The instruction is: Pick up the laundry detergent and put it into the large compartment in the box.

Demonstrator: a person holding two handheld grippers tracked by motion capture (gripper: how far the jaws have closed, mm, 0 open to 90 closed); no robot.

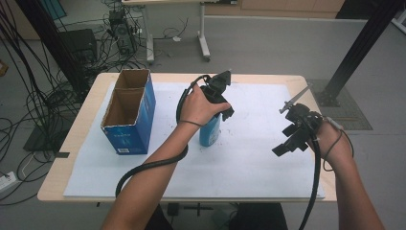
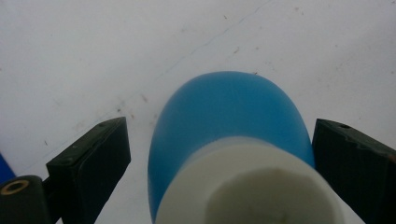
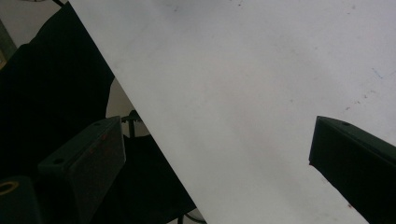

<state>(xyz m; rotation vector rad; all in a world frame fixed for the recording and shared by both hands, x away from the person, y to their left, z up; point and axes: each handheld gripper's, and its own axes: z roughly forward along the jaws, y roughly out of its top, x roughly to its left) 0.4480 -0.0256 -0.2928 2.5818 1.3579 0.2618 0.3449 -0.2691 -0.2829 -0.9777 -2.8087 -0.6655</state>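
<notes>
A blue bottle with a white cap stands upright on the white sheet near the table's middle. My left gripper comes down over its top, open, with one jaw on each side of the bottle. A gap shows between the left jaw and the bottle; the right jaw sits close against it. My right gripper hovers open over the right part of the sheet with nothing between its jaws. In the right gripper view, that gripper looks down at the sheet's front edge.
A blue cardboard box with an open top and two compartments stands at the left of the sheet, close to the bottle. The wooden table's edge borders the sheet. Cables and table legs lie on the floor behind.
</notes>
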